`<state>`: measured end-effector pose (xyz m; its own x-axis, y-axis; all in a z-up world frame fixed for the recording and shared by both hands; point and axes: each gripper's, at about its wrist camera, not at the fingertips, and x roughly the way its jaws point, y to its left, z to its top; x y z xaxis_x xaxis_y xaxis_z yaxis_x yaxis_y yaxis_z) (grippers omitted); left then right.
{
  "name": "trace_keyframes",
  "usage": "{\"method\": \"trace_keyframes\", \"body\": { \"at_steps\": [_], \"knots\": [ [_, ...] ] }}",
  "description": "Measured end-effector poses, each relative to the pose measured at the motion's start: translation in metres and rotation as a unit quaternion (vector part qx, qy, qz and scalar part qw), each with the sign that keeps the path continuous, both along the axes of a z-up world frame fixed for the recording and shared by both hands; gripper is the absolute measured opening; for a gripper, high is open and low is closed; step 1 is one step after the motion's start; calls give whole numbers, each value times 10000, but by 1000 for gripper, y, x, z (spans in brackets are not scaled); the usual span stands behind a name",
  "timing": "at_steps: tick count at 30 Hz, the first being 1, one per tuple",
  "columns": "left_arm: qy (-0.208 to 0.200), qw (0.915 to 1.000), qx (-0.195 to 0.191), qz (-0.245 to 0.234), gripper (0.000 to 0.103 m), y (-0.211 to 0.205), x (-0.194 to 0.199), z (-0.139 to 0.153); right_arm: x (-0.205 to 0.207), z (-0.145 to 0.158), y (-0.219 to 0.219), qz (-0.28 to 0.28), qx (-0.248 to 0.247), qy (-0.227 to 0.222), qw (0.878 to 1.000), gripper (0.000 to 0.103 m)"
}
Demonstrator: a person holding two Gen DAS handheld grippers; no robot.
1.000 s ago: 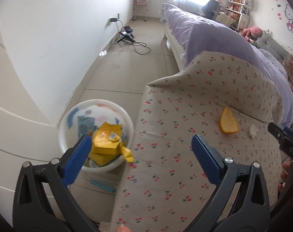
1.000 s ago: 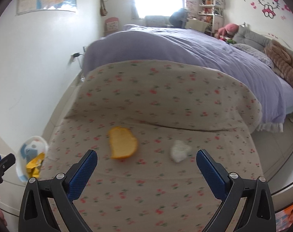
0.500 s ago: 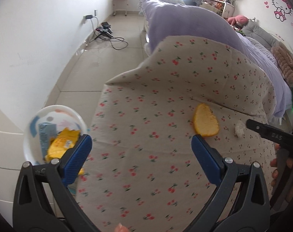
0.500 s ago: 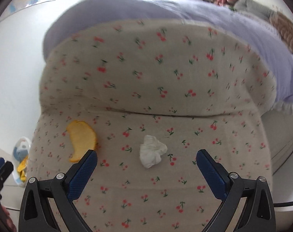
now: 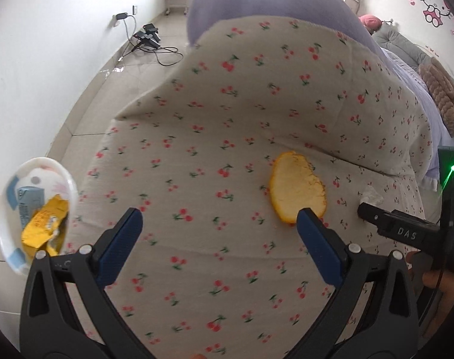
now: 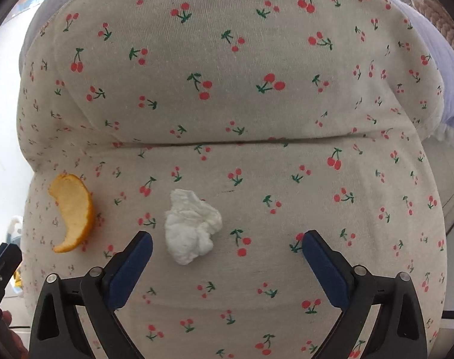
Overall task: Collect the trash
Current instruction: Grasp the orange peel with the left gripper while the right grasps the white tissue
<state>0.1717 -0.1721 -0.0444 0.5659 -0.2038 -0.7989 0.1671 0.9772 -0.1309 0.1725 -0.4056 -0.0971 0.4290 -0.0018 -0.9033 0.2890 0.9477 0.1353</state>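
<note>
White tissue [image 6: 191, 227] lies low centre in the right wrist view, on the cherry-print cushion [image 6: 241, 95], lined up just ahead of the right claw [image 6: 227, 246], spread wide for it. Peel [image 5: 297, 193] is approached by the left claw [image 5: 219, 229], likewise apart and empty. Bin [image 5: 68, 176] is kept at left.

White letters "DAS" stand on the black arm of the right gripper [image 5: 403, 233], seen from the left wrist. Pink letters on the white wall by the cartoon cat sticker [image 5: 436, 3] are cut off, unreadable.
</note>
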Motion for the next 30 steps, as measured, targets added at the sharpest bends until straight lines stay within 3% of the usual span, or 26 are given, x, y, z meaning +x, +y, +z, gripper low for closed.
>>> {"method": "trace_keyframes", "body": {
  "at_steps": [5,11,22,25,30],
  "knots": [
    [118,9996,-210,-163,102,-18,6,-11,-1,4,-3,67,13,-148,9999,66],
    [247,9960,-669,-530,92,-36,12,-22,-4,11,-1,222,202,-266,9992,30],
    [192,9936,-623,-920,84,-56,26,-37,-3,35,-6,195,397,-373,9983,26],
    [186,9940,-532,-933,78,-59,29,-40,-6,38,-10,136,466,-375,9981,26],
    [206,9928,-566,-1037,58,-60,31,-38,-14,49,-16,91,347,-427,9984,26]
  ]
}}
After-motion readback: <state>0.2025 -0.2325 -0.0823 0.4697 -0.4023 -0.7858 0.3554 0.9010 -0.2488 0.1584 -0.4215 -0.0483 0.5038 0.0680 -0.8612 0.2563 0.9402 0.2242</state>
